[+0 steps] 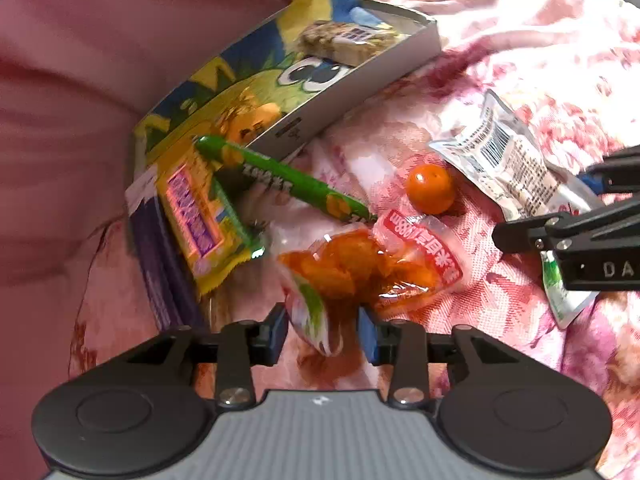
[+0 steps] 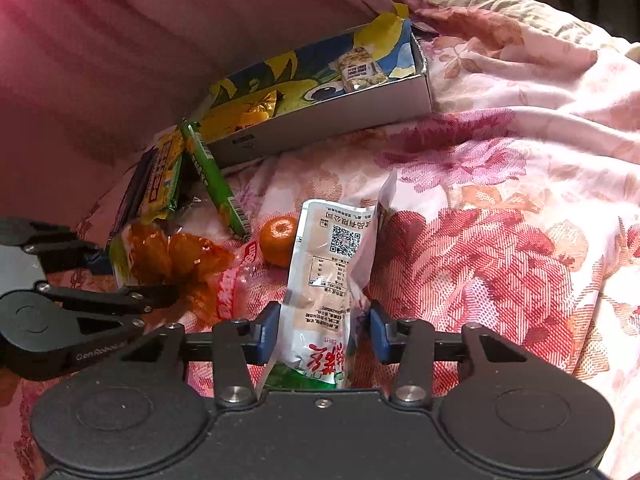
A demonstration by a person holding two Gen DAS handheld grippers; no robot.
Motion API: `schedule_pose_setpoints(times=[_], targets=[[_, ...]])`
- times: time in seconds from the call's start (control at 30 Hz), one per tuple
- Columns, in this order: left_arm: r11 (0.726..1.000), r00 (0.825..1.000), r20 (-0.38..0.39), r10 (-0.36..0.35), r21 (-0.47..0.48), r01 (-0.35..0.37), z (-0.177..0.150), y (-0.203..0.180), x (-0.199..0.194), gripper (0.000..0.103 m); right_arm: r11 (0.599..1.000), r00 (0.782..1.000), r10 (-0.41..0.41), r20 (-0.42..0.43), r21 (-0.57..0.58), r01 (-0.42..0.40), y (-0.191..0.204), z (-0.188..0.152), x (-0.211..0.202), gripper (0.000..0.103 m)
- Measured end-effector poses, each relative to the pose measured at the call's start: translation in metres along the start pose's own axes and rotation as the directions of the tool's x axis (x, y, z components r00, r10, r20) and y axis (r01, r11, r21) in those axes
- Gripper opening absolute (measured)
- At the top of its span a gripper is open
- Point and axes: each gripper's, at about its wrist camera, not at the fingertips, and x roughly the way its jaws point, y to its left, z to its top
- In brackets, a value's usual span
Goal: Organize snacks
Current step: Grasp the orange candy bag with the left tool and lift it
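A clear packet of orange snack [image 1: 360, 264] lies on the flowered bedspread, its near end between the pads of my left gripper [image 1: 323, 334], which stands open around it. My right gripper [image 2: 323, 332] is shut on a silver snack pouch [image 2: 332, 264], whose far end sticks up crumpled. A small mandarin [image 1: 430, 189] sits between the two packets. Behind them stands a shallow cardboard box [image 1: 360, 76] with a cartoon lining and a cereal bar [image 1: 348, 40] inside. A green stick pack [image 1: 280, 178] and a yellow bar [image 1: 200, 216] lean at the box's near corner.
A purple pack [image 1: 160, 272] lies under the yellow bar. A plain pink quilt [image 1: 80, 80] rises on the left behind the box. The flowered bedspread [image 2: 500, 240] stretches away in folds to the right. Both grippers work close together, about a hand's width apart.
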Motion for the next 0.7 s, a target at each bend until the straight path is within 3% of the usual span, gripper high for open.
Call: schedule_pose_setpoints(times=[0.27, 0.4, 0.7], targets=[[0.999, 0.997, 0.070, -0.044, 0.002, 0.044, 0.001, 0.010, 0.010, 0.044, 1.000, 1.000, -0.002, 0.004, -0.011, 0.002, 0.001, 0.000, 0.002, 0.049], [0.995, 0.993, 0.095, -0.075, -0.063, 0.081, -0.005, 0.017, 0.010, 0.040, 0.999, 1.000, -0.006, 0.012, -0.033, 0.007, 0.004, -0.001, 0.001, 0.048], [0.987, 0.990, 0.133, -0.051, -0.145, 0.070, -0.017, 0.010, -0.017, 0.036, 0.999, 1.000, -0.003, 0.019, -0.033, 0.004, 0.004, -0.001, -0.003, 0.047]])
